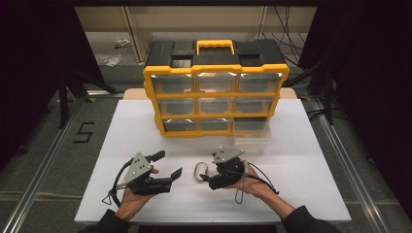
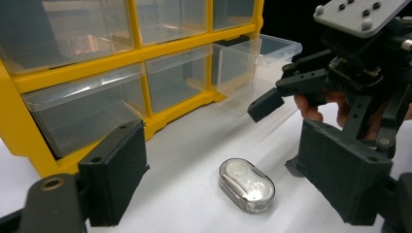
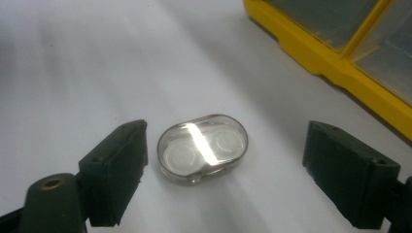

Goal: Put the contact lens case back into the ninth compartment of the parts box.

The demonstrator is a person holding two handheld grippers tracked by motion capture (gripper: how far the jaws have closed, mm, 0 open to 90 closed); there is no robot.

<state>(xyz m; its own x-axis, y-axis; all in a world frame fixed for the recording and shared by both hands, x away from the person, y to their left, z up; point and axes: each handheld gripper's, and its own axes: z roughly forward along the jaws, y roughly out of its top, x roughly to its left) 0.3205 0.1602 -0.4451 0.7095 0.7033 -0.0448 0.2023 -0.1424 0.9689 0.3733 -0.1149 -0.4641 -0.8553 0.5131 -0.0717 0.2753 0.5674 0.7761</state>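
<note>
A small clear oval case (image 1: 200,171) (image 2: 246,185) (image 3: 202,148) with two round white parts inside lies flat on the white table (image 1: 291,184). My right gripper (image 1: 208,169) (image 3: 223,170) is open, low over the table, and the case sits between its jaws. It lies nearer the left jaw in the right gripper view and neither pad touches it. My left gripper (image 1: 170,164) (image 2: 228,179) is open and holds nothing. It points at the case from the left, a short way off. The right gripper (image 2: 282,131) faces it across the case.
A yellow and black drawer organizer (image 1: 216,97) (image 2: 19,136) (image 3: 340,68) with clear drawers stands at the back of the table. Its bottom right drawer (image 1: 252,133) (image 2: 257,58) is pulled out. Bare table lies in front and to both sides.
</note>
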